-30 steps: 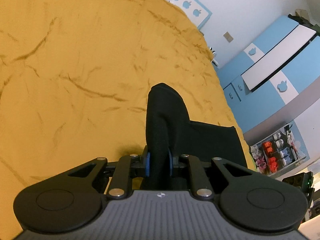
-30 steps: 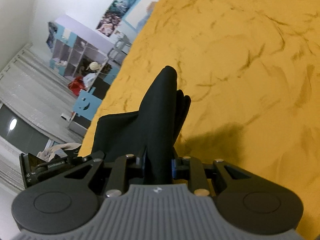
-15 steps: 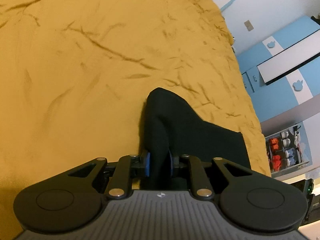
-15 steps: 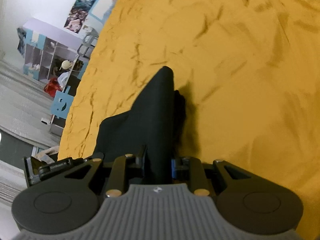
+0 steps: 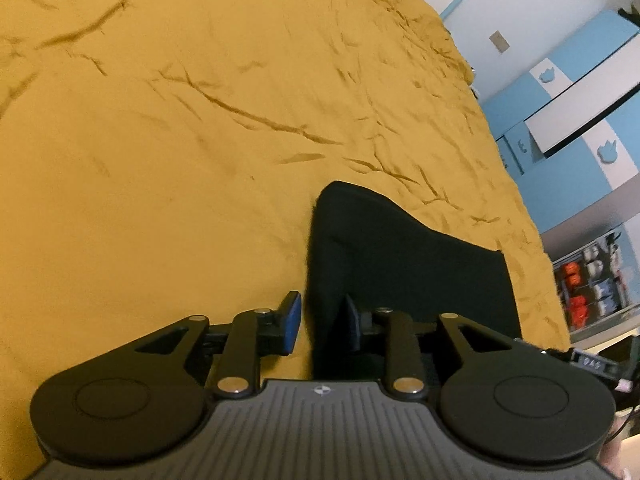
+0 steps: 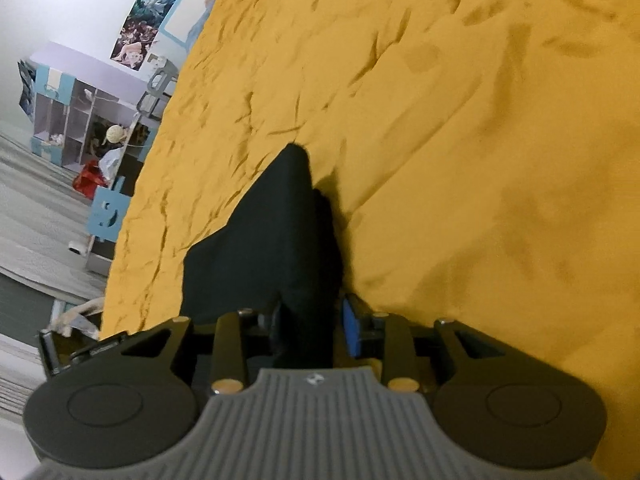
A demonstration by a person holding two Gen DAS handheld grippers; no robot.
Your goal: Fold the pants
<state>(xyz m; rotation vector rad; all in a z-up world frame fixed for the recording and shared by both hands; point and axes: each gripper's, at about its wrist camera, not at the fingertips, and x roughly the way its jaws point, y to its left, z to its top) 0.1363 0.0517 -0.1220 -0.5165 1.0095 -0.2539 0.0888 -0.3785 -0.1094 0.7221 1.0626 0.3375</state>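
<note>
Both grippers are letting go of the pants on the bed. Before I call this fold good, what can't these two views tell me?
- Black pants: the near part is hidden under the left gripper body in the left wrist view, so fold alignment is unknown.
- Same in the right wrist view: the right gripper, jaws opening, covers the cloth's near edge.
- Left gripper's right pad: black against black cloth, so contact is unclear.
- Yellow bedspread: cut off by the frame edges.

A creased mustard bedspread (image 5: 200,160) fills the middle, with a blue-and-white wardrobe (image 5: 580,120) at two o'clock and posters (image 6: 140,28) at ten o'clock.
</note>
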